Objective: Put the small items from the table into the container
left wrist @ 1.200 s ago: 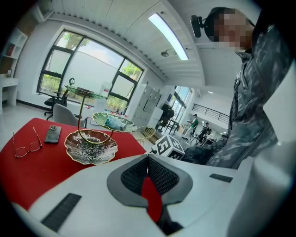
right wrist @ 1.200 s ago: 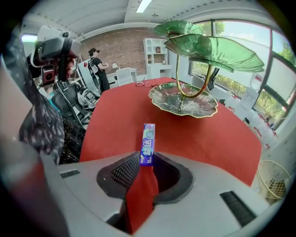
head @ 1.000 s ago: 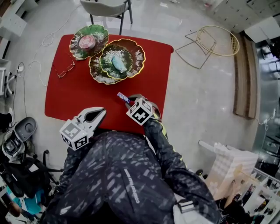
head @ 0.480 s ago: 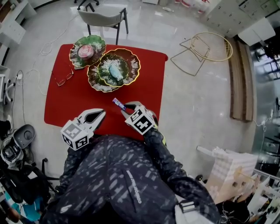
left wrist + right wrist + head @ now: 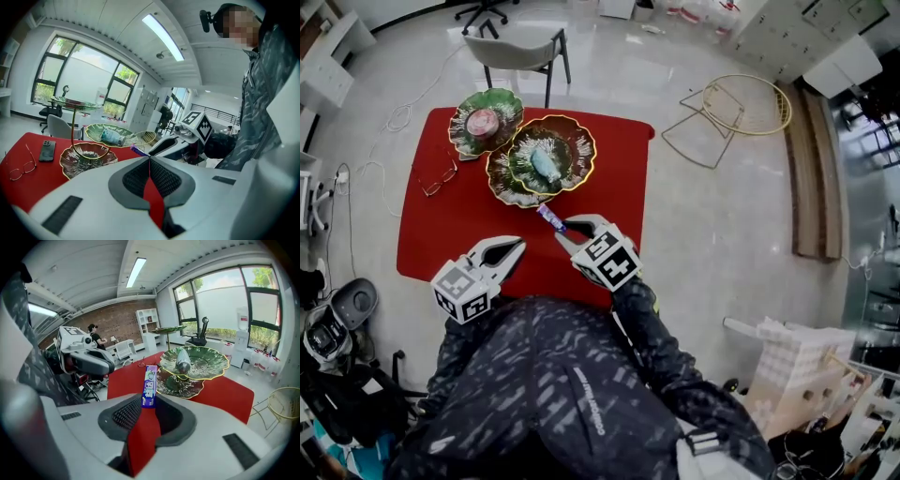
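- Just short of the near rim of the leaf dish (image 5: 586,150), up off the red tabletop (image 5: 422,234): a purple pack (image 5: 549,217), pinched by its lower end in the right gripper (image 5: 563,226), free end aimed at the dish.
- Lifted since a second ago: then low over the tabletop's near edge, well short of the dish; now raised and carried closer, with the same pinch on the pack.
- Meaning for the task: pickup done, carry under way. Judged next: on over the rim, then a release into the dish.
- Already in the dish: a teal bottle (image 5: 545,164), lying on its side near the middle, so a spot beside it looks the better drop.
- Well back from the dish, at the tabletop's near edge and left of the pack: left gripper (image 5: 517,246), pressed together on nothing, parked much as before.
- Touching the dish on its far left: a smaller green dish (image 5: 508,101) with a pink thing (image 5: 483,121) in it.
- Left of the dish, flat on the tabletop: glasses (image 5: 439,178) and a dark phone (image 5: 47,150), probably still to be collected.
- Risk, as a judgement: only the end of the pack gripped, so a swing or a catch on the wavy rim at release seems possible.
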`<state>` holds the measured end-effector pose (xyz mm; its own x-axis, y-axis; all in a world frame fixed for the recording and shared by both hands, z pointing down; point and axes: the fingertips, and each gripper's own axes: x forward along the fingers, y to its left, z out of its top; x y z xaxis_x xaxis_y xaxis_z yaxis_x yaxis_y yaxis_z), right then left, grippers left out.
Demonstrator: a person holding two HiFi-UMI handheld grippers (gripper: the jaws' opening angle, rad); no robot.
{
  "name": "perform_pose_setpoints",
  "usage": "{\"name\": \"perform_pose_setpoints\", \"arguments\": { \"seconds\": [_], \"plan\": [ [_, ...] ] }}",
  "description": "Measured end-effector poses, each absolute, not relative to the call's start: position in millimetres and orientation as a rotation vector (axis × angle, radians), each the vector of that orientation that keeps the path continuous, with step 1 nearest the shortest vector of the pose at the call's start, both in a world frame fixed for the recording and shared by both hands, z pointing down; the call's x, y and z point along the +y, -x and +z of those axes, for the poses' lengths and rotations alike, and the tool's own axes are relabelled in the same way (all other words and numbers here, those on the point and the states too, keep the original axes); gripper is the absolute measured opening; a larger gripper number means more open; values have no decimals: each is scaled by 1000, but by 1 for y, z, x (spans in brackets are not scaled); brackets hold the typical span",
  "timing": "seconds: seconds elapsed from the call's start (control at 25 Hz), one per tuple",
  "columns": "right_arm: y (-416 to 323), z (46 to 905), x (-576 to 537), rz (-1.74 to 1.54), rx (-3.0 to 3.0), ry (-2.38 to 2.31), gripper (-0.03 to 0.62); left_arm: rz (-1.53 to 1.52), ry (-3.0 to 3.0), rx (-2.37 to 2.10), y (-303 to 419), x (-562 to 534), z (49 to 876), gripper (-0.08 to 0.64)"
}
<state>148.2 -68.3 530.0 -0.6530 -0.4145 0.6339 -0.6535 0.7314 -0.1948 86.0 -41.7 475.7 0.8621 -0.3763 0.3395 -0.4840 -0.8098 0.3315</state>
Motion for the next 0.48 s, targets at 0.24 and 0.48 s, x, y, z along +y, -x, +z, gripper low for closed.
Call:
{"name": "perform_pose_setpoints", "arguments": {
  "seconds": [0.24,0.48],
  "plan": [
    [-152,509,-82,544,-2391,-858,98,337,-2632,-630,-91,-47,472,12],
    [-163,499,-95,523,-2372,-886,98,312,-2625,-624,-96,-51,472,11]
  ]
}}
